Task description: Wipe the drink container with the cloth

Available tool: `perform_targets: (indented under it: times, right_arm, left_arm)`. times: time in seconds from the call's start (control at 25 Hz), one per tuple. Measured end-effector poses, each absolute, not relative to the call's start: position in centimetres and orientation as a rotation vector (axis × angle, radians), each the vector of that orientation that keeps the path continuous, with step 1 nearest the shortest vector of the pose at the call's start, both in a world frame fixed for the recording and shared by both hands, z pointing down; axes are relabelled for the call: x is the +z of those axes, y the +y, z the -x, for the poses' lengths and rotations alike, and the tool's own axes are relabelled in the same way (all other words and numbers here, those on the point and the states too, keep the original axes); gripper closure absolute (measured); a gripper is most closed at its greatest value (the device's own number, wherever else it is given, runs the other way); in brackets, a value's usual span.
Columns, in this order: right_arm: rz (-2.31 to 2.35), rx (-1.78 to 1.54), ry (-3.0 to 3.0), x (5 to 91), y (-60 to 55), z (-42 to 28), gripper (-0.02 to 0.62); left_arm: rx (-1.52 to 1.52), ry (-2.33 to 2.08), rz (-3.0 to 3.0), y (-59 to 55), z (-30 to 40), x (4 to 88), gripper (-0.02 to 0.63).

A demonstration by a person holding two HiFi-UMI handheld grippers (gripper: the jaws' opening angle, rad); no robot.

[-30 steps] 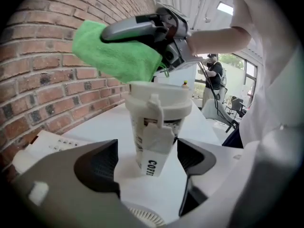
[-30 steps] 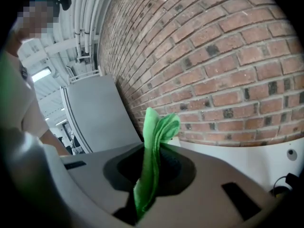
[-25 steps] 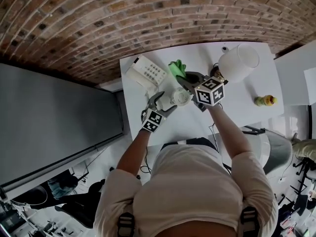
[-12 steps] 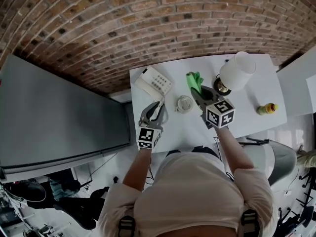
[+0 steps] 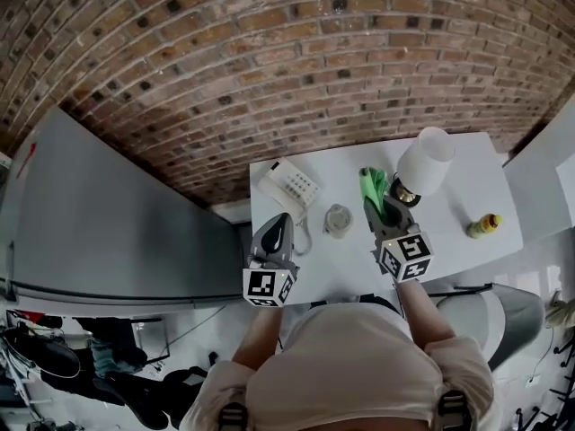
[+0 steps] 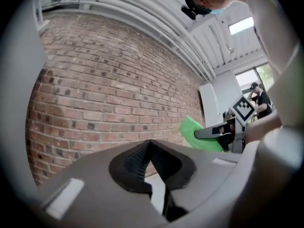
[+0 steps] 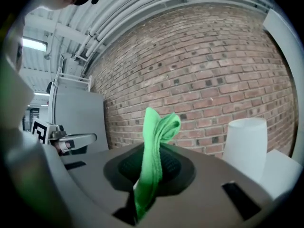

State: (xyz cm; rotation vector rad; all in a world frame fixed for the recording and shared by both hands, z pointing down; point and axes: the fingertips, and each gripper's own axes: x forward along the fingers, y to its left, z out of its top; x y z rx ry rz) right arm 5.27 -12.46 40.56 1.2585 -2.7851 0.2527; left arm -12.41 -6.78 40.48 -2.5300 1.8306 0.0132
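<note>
Left gripper [image 5: 278, 224]: jaws have just been closing, now together, nothing between them.
Right gripper [image 5: 378, 203]: jaws clenched on green cloth [image 5: 370, 185].
Container [image 5: 338, 219]: on white bench [image 5: 449, 209], apparently lidded, between the grippers, touching neither.

A red brick wall [image 5: 269, 61] fills the head view from 10 to 2 o'clock, with a white worktop [image 5: 458, 205] against it at 3. A grey panel [image 5: 126, 214] stands at 9 o'clock. Ceiling pipes [image 6: 142, 8] and a strip light [image 7: 35, 44] run overhead.
</note>
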Motion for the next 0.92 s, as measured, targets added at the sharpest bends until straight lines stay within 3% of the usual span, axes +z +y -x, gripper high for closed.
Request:
perform_targets:
  times: [0.12,0.44,0.92]
  right_arm:
    - [-1.281,0.246,-2.800,39.7,-11.7,-5.6,0.554]
    - [-1.266,0.195,-2.831,38.5,-10.7,-4.8,0.554]
    - [-1.178,0.162,-2.884,37.3,-9.7,-3.5,0.554]
  left_arm:
    - [-0.051,1.859,2.455,-5.9,12.4,39.1,0.595]
    - [0.189,1.943,2.460,-5.1,12.9,37.3,0.595]
    - [0.238,1.945,2.434,-4.5,12.7,36.5,0.595]
